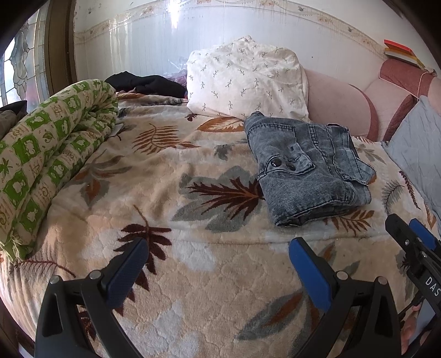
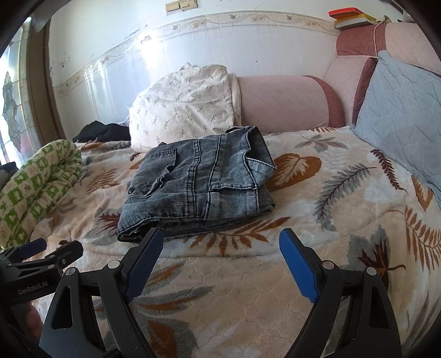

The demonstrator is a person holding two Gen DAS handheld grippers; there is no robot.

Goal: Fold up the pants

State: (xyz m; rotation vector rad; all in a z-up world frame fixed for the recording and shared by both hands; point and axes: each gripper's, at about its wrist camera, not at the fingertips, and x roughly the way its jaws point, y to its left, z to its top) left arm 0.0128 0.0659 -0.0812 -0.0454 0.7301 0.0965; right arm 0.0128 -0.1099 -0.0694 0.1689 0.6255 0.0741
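Note:
Grey-blue denim pants (image 1: 308, 165) (image 2: 198, 187) lie folded into a compact bundle on the leaf-patterned blanket (image 1: 193, 275) (image 2: 248, 275) of a bed. My left gripper (image 1: 219, 247) hovers open over bare blanket, nearer than the pants and to their left, nothing between its blue pads. My right gripper (image 2: 220, 239) is open too, just short of the bundle's near edge, its jaws empty. In the left wrist view the right gripper (image 1: 410, 228) shows at the right edge. The left gripper (image 2: 52, 247) appears at the lower left of the right wrist view.
A rolled green-and-cream quilt (image 1: 46, 159) (image 2: 35, 187) lies along the left. A white patterned pillow (image 1: 245, 79) (image 2: 182, 107), pink headboard cushions (image 2: 284, 104), a blue-grey pillow (image 2: 402, 121) and dark clothing (image 1: 146, 82) sit at the back. Books (image 2: 352, 16) rest on the headboard.

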